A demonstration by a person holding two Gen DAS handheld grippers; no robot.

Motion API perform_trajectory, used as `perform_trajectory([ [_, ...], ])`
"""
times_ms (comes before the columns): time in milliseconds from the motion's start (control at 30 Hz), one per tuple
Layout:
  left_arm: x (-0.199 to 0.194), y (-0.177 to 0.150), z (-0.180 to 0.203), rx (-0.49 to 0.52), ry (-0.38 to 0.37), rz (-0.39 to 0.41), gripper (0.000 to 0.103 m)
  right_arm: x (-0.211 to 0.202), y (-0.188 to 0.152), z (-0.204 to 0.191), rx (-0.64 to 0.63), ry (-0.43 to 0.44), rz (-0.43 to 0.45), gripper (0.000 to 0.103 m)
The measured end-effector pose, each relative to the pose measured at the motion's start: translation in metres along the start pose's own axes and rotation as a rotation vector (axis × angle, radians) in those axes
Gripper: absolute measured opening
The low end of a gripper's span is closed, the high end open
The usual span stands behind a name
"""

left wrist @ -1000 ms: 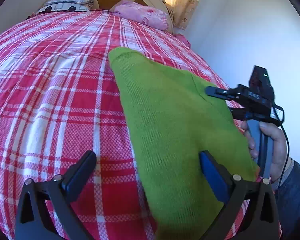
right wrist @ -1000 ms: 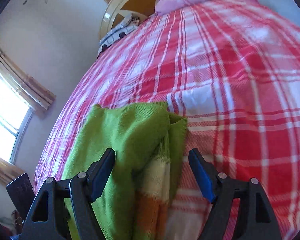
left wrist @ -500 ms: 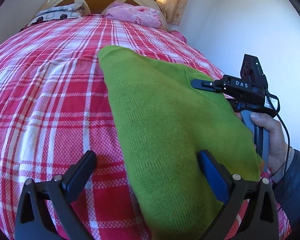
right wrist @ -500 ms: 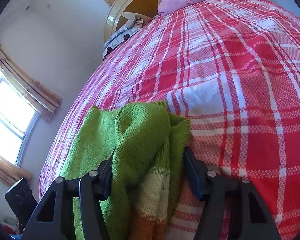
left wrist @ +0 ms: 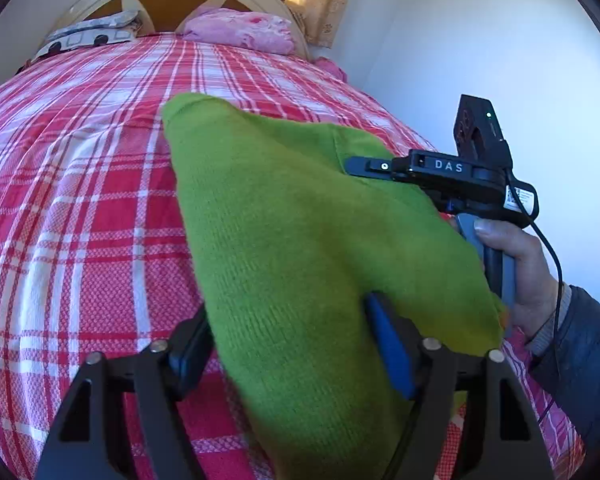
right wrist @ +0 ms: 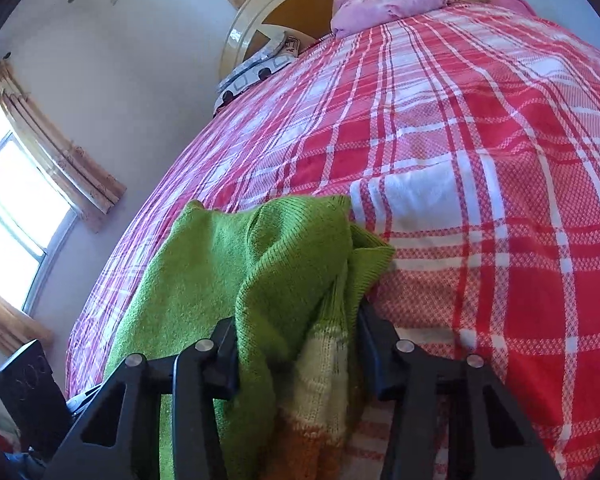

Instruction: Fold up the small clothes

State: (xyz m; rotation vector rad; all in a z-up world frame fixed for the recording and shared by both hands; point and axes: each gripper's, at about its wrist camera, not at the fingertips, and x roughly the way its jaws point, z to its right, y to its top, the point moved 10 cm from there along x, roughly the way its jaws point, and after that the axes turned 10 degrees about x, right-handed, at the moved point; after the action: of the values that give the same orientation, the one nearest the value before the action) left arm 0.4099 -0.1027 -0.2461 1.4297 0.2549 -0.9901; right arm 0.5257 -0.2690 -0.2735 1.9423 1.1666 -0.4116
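A: Start close. What are the two grippers doing?

B: The left gripper (left wrist: 288,350) has its jaws closing, with a thick bunch of the green knit sweater (left wrist: 284,224) between them; whether the pads press it yet I cannot tell. The right gripper (right wrist: 296,344) is also closing, and its jaws already pinch a gathered edge of the sweater, where the green gives way to cream and orange bands.

A: And where does the garment lie?

B: On the bed, over the red plaid bedspread (left wrist: 80,200), running away from both grippers toward the headboard (right wrist: 240,20). In the left view a hand (left wrist: 516,264) holds the right gripper at the sweater's far side. A pink pillow (left wrist: 240,32) sits well beyond.

A: So which step is this?

B: I'd judge it the grasp before a fold: both near corners being taken. Next would call for lifting both together, evenly, and carrying the edge over the rest without letting the bunch slip.
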Motion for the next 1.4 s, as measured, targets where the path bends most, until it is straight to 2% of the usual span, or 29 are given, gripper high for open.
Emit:
perform_trajectory([
  [133, 0.000, 0.001, 0.002, 0.004, -0.014, 0.002, 0.067, -0.003, -0.001, -0.001, -0.003, 0.014, 0.008, 0.041],
  [200, -0.001, 0.003, 0.003, 0.015, -0.017, 0.003, 0.060, -0.002, -0.001, -0.001, -0.006, 0.003, 0.010, 0.040],
  [300, -0.005, 0.005, 0.006, 0.038, 0.000, 0.007, 0.050, -0.005, -0.002, -0.005, -0.026, -0.017, 0.022, 0.032],
  [467, -0.016, 0.006, 0.008, 0.075, 0.022, 0.000, 0.043, -0.015, -0.003, -0.015, -0.022, -0.034, 0.036, 0.026],
  [667, -0.039, 0.002, 0.010, 0.078, 0.025, -0.004, 0.040, -0.028, -0.016, -0.033, -0.003, -0.001, 0.029, 0.026],
  [900, -0.071, -0.018, 0.013, 0.095, 0.044, 0.000, 0.040, -0.038, -0.046, -0.057, 0.017, 0.038, 0.007, 0.026],
  [1400, -0.140, -0.053, -0.010, 0.044, 0.105, 0.049, 0.039, -0.042, -0.108, -0.143, -0.050, 0.136, -0.024, 0.026],
])
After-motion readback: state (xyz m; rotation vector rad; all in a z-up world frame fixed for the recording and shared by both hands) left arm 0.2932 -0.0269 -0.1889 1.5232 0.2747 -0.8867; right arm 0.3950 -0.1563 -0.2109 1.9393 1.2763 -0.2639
